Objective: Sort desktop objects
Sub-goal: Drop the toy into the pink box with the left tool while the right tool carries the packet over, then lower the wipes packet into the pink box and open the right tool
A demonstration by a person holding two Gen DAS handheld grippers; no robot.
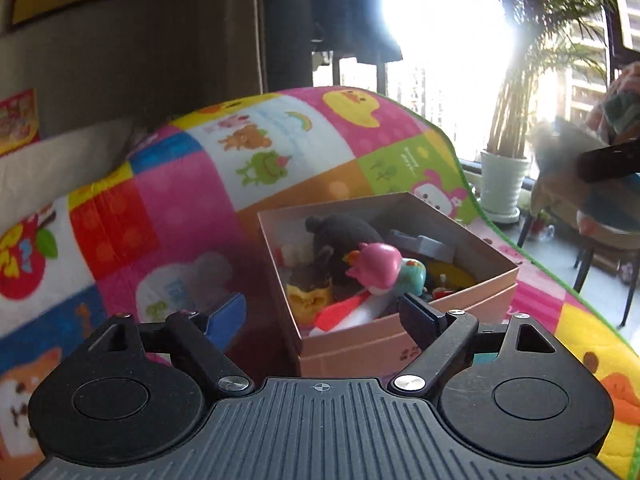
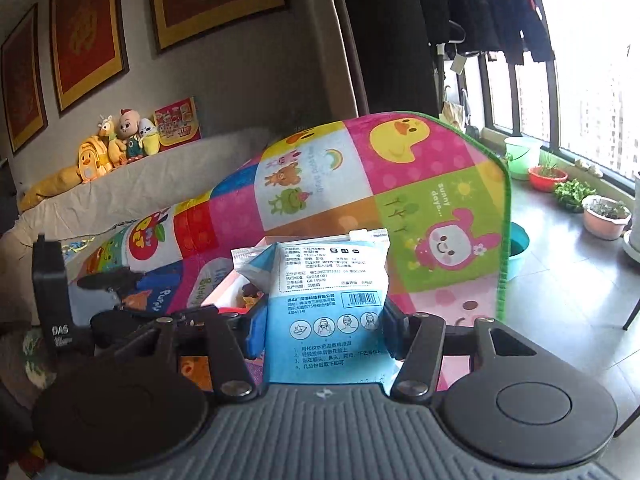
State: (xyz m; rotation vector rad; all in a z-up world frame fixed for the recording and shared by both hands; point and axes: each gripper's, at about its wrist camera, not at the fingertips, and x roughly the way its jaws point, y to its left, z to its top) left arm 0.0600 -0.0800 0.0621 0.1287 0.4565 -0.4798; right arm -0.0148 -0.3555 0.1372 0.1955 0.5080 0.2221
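Left gripper (image 1: 322,316) hangs wide open over the near corner of the box (image 1: 404,340), nothing between its fingers. One fingertip (image 1: 418,316) sits just at the box's near wall, the other (image 1: 226,314) off to the side over the blanket (image 1: 192,184). Inside the box: a pink toy (image 1: 378,266), a black plush (image 1: 344,236), a yellow figure (image 1: 310,298), all piled together. Right gripper (image 2: 322,326) is part closed, clamped on a blue-and-white packet (image 2: 324,300), standing upright between the pads, lifted above the blanket with the box edge (image 2: 224,286) peeking out behind it.
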